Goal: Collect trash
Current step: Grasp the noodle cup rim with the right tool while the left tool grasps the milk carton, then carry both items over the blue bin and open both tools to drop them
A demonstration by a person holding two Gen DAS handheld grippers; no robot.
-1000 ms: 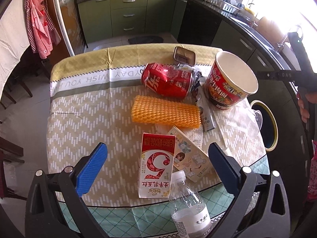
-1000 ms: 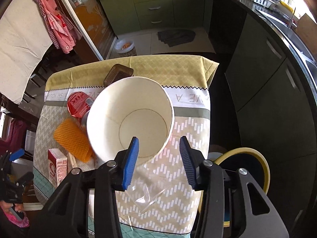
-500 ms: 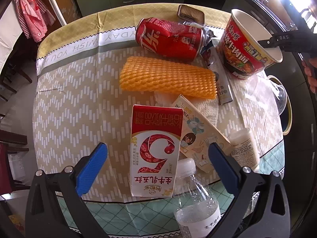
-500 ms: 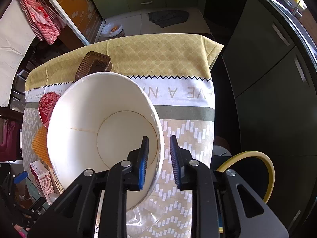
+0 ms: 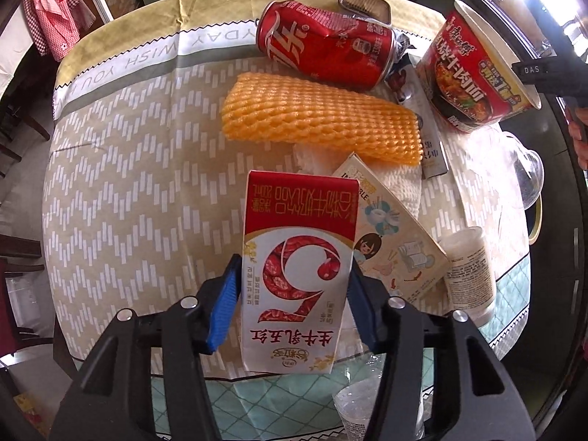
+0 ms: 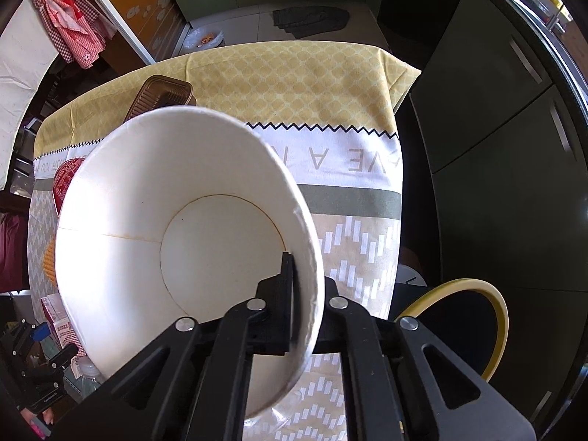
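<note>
My left gripper (image 5: pixel 290 305) is shut on a red and white milk carton (image 5: pixel 297 268) at the table's near edge. My right gripper (image 6: pixel 305 294) is shut on the rim of the empty instant noodle cup (image 6: pixel 183 235), one finger inside, one outside. The cup, tilted, also shows in the left wrist view (image 5: pixel 474 70) at far right. A dented red cola can (image 5: pixel 323 47), an orange foam net (image 5: pixel 319 121) and a flat illustrated box (image 5: pixel 389 235) lie on the cloth-covered table (image 5: pixel 128 191). The yellow-rimmed bin (image 6: pixel 474 323) stands right of the table.
A small brown tin (image 5: pixel 364 2) sits at the far edge. A clear plastic bottle (image 5: pixel 356 408), a small white cup (image 5: pixel 466 272), a thin sachet (image 5: pixel 430 136), a tissue and clear plastic lie near the box. Kitchen cabinets (image 6: pixel 496 110) run behind and to the right.
My left gripper moved forward and closed on the milk carton. My right gripper closed fully on the noodle cup's rim, and the cup now tilts.
</note>
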